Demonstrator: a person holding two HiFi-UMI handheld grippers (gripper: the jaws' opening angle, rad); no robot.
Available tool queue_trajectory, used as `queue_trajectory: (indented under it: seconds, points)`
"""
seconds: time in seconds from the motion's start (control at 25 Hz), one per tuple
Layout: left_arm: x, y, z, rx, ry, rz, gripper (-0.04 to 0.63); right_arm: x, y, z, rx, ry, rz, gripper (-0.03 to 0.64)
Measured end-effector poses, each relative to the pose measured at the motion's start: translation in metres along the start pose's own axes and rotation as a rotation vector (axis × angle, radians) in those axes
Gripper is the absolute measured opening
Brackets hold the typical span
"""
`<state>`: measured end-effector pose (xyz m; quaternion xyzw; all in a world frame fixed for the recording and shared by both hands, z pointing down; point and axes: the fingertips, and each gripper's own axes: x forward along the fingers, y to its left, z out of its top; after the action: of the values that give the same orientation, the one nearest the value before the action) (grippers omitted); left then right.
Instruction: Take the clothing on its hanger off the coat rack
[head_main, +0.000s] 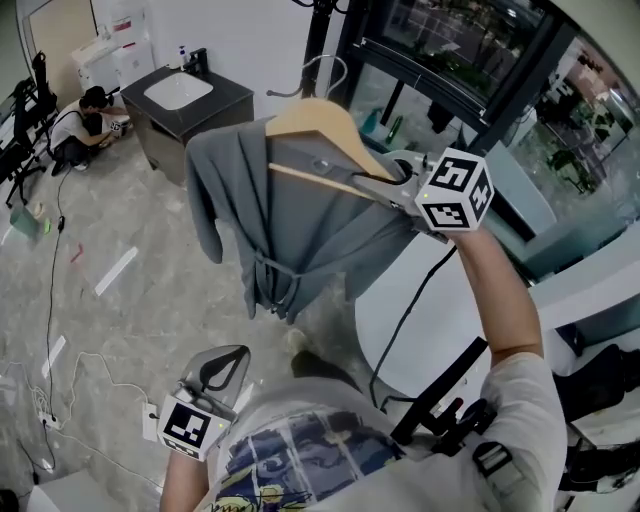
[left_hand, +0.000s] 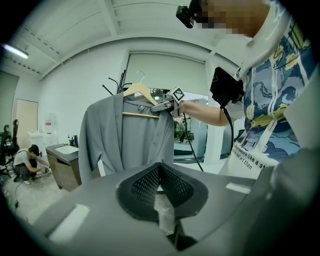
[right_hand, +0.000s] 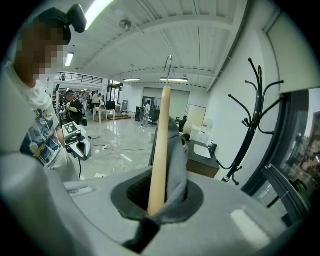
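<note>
A grey garment hangs on a wooden hanger with a metal hook, held up in the air in front of the black coat rack. My right gripper is shut on the hanger's right shoulder and the cloth over it. In the right gripper view the hanger's arm and a fold of the garment run out from between the jaws, and the coat rack stands apart to the right. My left gripper hangs low by my body, shut on nothing.
A dark cabinet with a white sink stands behind the garment. A person crouches at the far left. Cables trail over the floor. A glass wall runs along the right, with a white round surface below my right arm.
</note>
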<state>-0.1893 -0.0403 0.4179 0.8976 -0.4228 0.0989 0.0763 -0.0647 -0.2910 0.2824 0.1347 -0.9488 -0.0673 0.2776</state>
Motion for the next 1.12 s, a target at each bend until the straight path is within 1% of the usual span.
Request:
queue_trajectory:
  seconds: [0.28, 0.52, 0.72, 0.92, 1.12]
  points:
    - [-0.018, -0.025, -0.009, 0.0, -0.002, -0.009, 0.003, -0.016, 0.073, -0.008, -0.011, -0.023, 0.018, 0.006]
    - [-0.026, -0.032, -0.01, 0.0, -0.019, -0.009, 0.003, -0.022, 0.115, -0.014, -0.014, -0.033, 0.027, 0.006]
    - [-0.029, -0.037, -0.011, -0.007, -0.013, -0.013, 0.003, -0.026, 0.14, -0.024, 0.003, -0.037, 0.032, 0.006]
    - [-0.027, -0.041, -0.012, 0.002, -0.01, -0.015, 0.003, -0.025, 0.161, -0.036, 0.006, -0.032, 0.051, 0.006]
    - [-0.024, -0.039, -0.01, -0.002, -0.006, -0.017, 0.003, -0.02, 0.171, -0.044, 0.02, -0.025, 0.072, 0.006]
